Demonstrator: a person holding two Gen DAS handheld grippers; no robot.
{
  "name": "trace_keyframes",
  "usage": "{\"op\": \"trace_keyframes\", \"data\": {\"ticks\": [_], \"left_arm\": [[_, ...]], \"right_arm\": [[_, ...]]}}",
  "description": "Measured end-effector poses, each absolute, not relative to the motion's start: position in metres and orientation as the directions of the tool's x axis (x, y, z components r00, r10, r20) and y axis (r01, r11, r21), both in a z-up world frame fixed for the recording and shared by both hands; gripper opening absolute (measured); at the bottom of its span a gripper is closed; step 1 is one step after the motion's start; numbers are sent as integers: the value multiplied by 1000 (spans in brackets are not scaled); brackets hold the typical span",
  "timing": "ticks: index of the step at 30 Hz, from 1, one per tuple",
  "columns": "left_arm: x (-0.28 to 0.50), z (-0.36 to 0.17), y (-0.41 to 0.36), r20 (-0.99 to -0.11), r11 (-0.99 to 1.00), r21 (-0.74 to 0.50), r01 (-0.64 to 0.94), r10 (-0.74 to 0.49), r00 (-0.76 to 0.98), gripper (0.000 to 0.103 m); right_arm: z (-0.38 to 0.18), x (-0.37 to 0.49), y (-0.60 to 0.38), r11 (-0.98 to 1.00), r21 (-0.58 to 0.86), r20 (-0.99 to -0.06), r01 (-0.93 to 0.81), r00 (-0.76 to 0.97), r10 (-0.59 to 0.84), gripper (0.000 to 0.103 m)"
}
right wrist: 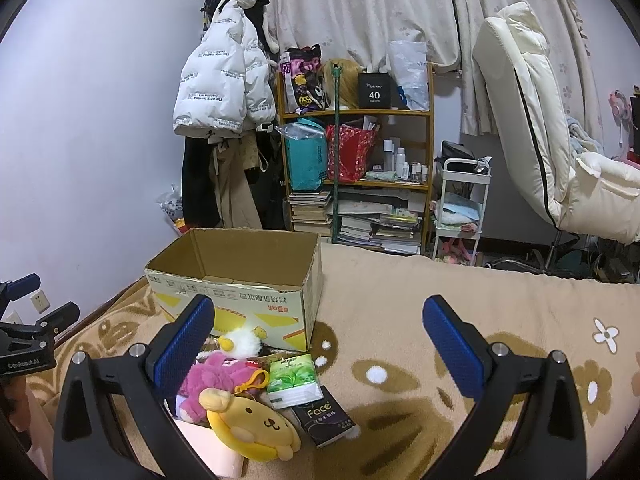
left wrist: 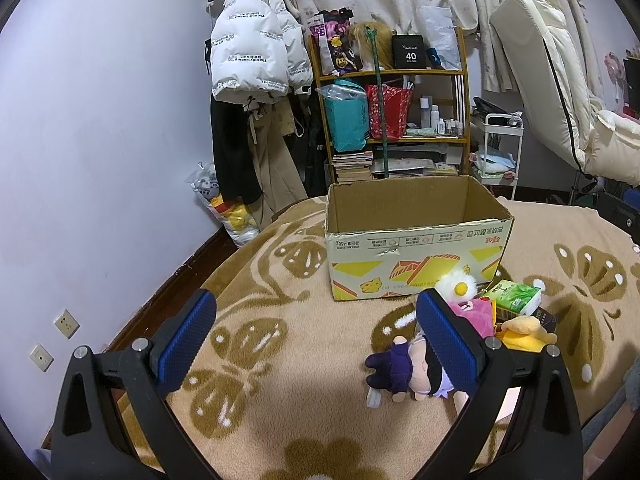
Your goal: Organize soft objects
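— What's on the bed from where you stand?

— An open brown cardboard box with yellow printing point(left wrist: 416, 248) stands on the beige blanket with brown butterfly and flower patterns point(left wrist: 280, 344), in the middle of the left wrist view. I can see no toys through its open top, though its floor is mostly hidden. The soft things all lie in front of it, toward the lower right of that view.

— Which ones?

— A small plush doll in dark purple clothes point(left wrist: 400, 372) lies on the blanket, partly behind a blue pad. Just beyond it are a fluffy white plush with a yellow spot point(left wrist: 458, 286), a pink plush toy point(right wrist: 216, 380) and a yellow round-faced plush dog point(right wrist: 252, 424), bunched together and touching. A green tissue pack point(right wrist: 292, 380) and a black pack marked "Face" point(right wrist: 326, 416) lie beside them.

— And the tools?

— The left hand-held gripper point(left wrist: 316, 340) hovers with its blue-padded fingers point(left wrist: 186, 344) spread wide, holding nothing. The right hand-held gripper point(right wrist: 318, 352) is the same: wide open, empty, with the plush pile at the lower left of its view, by its left finger.

— Anything behind?

— A wooden shelf with bags and books point(right wrist: 356, 176) stands against the wall, a white puffer jacket point(left wrist: 256, 40) hangs to its left, and a cream padded chair point(right wrist: 532, 120) is at the right.
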State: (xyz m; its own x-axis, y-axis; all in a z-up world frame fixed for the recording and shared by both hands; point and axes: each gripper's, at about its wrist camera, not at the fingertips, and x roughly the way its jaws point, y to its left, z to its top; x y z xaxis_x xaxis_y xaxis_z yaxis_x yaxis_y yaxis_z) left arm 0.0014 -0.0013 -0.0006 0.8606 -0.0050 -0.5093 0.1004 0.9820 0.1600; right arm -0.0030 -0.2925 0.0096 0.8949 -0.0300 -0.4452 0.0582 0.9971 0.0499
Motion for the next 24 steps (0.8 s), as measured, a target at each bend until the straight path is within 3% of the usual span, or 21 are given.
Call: {"op": "trace_keyframes", "data": {"ticks": [24], "left_arm": [[2, -2, 1, -515, 982, 161, 99, -2, 857, 99]], "right_arm": [[10, -4, -293, 997, 49, -449, 57, 893, -30, 103]]}}
